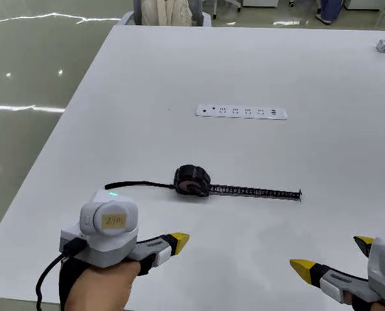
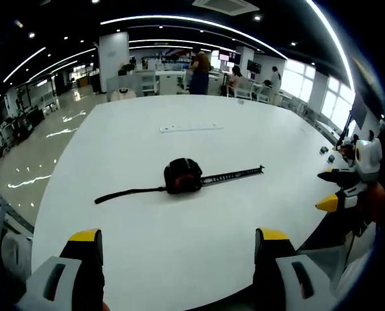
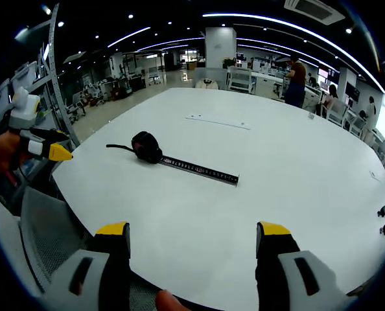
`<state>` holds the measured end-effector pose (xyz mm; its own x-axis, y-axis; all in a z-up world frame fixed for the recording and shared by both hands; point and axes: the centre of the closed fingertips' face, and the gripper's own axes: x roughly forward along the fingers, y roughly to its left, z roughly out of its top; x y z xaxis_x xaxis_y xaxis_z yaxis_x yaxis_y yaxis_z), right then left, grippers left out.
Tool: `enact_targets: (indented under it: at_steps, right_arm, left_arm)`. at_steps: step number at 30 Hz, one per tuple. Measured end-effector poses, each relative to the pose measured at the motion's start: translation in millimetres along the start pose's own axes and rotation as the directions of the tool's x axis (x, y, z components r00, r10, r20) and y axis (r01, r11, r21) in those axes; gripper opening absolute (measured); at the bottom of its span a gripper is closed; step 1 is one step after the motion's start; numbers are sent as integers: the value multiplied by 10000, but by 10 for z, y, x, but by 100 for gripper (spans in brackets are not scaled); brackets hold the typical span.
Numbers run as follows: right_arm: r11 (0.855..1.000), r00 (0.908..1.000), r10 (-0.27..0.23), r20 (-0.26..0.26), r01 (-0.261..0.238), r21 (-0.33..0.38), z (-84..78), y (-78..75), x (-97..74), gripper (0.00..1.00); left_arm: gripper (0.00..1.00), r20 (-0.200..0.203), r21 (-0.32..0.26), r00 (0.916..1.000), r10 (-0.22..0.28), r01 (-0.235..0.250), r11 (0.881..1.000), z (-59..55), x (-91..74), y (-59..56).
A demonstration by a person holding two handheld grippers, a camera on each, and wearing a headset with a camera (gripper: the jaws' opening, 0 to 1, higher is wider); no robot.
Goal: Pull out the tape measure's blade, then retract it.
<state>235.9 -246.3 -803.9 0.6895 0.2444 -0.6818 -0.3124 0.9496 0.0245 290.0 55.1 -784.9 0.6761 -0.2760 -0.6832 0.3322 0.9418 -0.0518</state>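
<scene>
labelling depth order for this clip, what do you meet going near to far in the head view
left gripper and right gripper about level, nearest → tape measure with its blade out → power strip → small grey object → chair past the table's far edge

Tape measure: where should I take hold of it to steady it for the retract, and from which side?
Grip the round black case, probably with the left gripper, which is open and nearer. Come from above on the near side, closing front to back: the strap trails off its left and the blade runs out to its right, so front and back are free.
</scene>
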Motion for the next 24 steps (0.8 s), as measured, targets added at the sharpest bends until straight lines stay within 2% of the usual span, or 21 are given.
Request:
enact_targets:
  at_steps: [7,14,18,24]
  right_arm:
    - [9998,10000,-27,-62,26,-177,18,-53,41,81]
    - [9993,9996,-96,-259,86,-370,-33,-107,56,81]
    - [9986,9994,-144,-330,127,-513,-65,-136,53,81]
    - [9976,9989,-230,-409,203,-662,-109,-177,42,81]
  left_arm:
    - [94,-56,168,9999,140,-139,9998,-34,81,-37]
    - [94,-133,-189,9999,102,-104,9998,-61,156,-95]
    - [93,-223,-200,9997,44,-48,9998,-82,217,-123]
    - [93,-220,-269,9998,30,-36,9996,-42,309,-136]
